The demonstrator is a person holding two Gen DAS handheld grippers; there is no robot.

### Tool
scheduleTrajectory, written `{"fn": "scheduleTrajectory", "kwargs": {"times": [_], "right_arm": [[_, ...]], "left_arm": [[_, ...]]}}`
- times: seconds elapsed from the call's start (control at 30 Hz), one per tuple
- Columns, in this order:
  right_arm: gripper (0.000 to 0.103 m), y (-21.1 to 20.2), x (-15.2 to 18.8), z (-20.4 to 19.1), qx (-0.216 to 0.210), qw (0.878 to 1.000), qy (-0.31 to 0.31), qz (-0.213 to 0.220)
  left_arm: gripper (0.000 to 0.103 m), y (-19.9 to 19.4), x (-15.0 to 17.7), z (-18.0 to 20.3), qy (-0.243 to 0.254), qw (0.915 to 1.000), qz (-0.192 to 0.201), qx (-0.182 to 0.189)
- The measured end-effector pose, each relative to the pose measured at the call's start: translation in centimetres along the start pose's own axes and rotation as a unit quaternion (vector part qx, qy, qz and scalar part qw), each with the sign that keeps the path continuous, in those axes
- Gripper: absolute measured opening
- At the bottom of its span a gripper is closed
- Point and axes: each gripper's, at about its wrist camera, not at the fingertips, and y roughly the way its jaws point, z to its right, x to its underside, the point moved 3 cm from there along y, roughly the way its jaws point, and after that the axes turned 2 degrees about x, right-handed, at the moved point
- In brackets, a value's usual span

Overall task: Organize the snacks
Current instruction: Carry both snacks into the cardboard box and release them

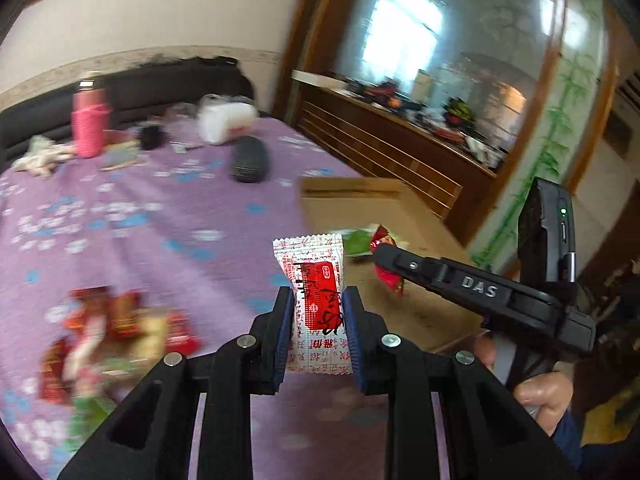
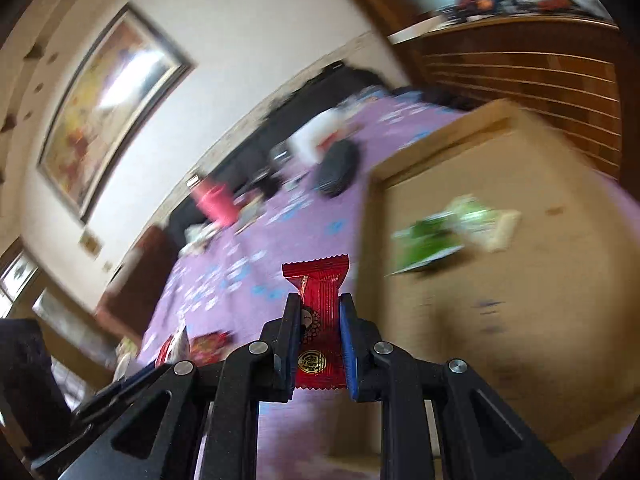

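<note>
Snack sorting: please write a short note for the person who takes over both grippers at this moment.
Left gripper: shut on a white-and-red snack packet.
Right gripper: shut on a red snack packet.
Done: a green packet already lies on the cardboard box.
Left: place both held packets, then sort the pile of snacks on the purple cloth.

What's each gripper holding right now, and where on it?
Left gripper pinches a white-and-red snack packet across its middle. Right gripper pinches a red snack packet across its middle, crimped end sticking out past the tips.
</note>
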Motion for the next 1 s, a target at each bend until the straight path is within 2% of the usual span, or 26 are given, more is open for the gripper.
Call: {"fn": "scheduleTrajectory", "kwargs": {"times": [0.1, 0.17, 0.33, 0.6, 0.77, 0.87, 1.0], "right_arm": [[0.019, -0.8, -0.7, 3.5, 0.046, 0.999, 0.025, 0.009], [0.019, -1.0, -0.9, 4.8, 0.055, 0.998, 0.037, 0.011], [0.019, -0.7, -0.9, 6.1, 0.071, 0.996, 0.045, 0.008], [0.021, 1.2, -0.5, 5.8, 0.104, 0.994, 0.027, -0.011], [0.021, 1.3, -0.3, 6.0, 0.112, 0.993, 0.020, -0.015], [0.021, 1.1, -0.4, 6.1, 0.108, 0.994, 0.025, -0.010], [0.021, 0.0, -0.7, 5.9, 0.101, 0.994, 0.024, 0.019]], "left_arm": [[0.024, 3.1, 0.1, 2.7, 0.002, 0.9996, -0.018, 0.023], [0.024, 5.5, 0.3, 4.2, -0.002, 0.9987, -0.036, 0.036], [0.024, 9.5, 0.7, 5.9, 0.016, 0.9976, -0.062, 0.028], [0.024, 11.4, 1.4, 5.2, 0.016, 0.9968, -0.074, 0.026], [0.024, 11.1, 1.5, 5.4, 0.025, 0.9976, -0.062, 0.022], [0.026, 11.0, 1.5, 5.1, 0.023, 0.9979, -0.058, 0.020], [0.027, 10.5, 1.3, 4.7, 0.015, 0.9985, -0.050, 0.017]]}}
